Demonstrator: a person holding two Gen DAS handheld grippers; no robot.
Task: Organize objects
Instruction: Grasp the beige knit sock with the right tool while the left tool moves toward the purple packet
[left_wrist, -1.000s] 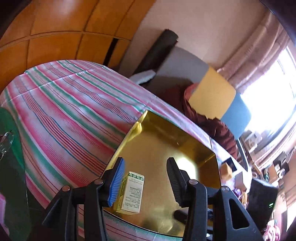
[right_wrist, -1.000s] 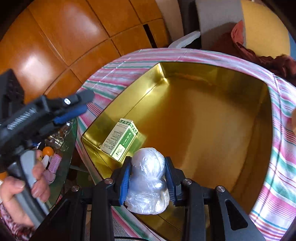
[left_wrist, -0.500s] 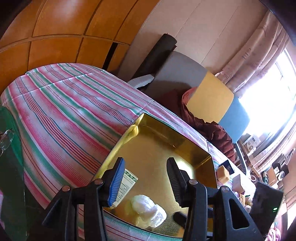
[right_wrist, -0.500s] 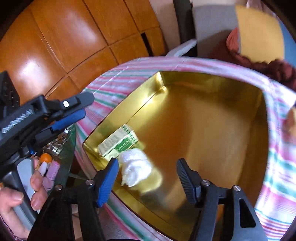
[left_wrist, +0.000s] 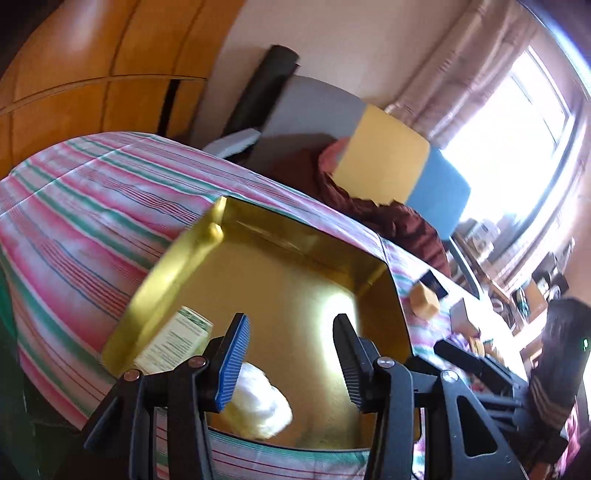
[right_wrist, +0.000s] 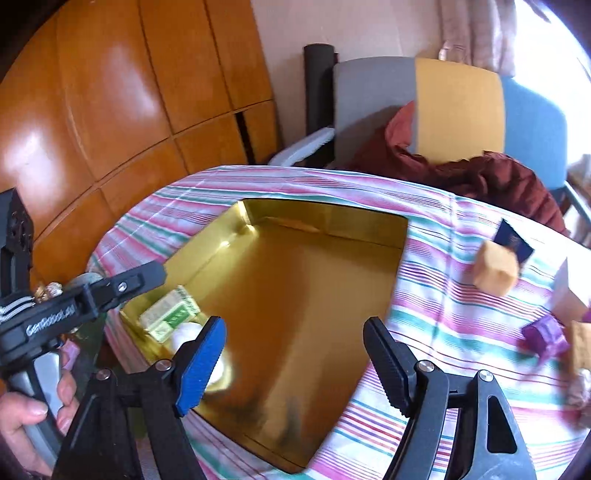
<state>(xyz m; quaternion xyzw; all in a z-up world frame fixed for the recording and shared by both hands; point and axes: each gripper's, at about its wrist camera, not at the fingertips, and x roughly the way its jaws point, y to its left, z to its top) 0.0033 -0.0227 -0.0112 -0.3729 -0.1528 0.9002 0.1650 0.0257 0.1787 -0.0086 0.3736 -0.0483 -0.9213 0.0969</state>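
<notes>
The white wrapped bundle (right_wrist: 192, 341) lies in the gold tray (right_wrist: 295, 295), lower left of frame. Right hand-held gripper (right_wrist: 295, 362) is opening, empty; left hand-held gripper (left_wrist: 291, 362) stands apart, empty. Next, probably the tan block (right_wrist: 495, 271) at right.

Two wrist fisheyes, angled down, sharing the gold tray (left_wrist: 177, 266).

White wrapped bundle (left_wrist: 258, 402) lies beside green-white box (left_wrist: 173, 341) in gold tray (left_wrist: 325, 266)

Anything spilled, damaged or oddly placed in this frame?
Nothing spilled or damaged. The green box and white wrapped bundle lie crowded into one corner of the gold tray; a tan block and purple piece lie outside it.
</notes>
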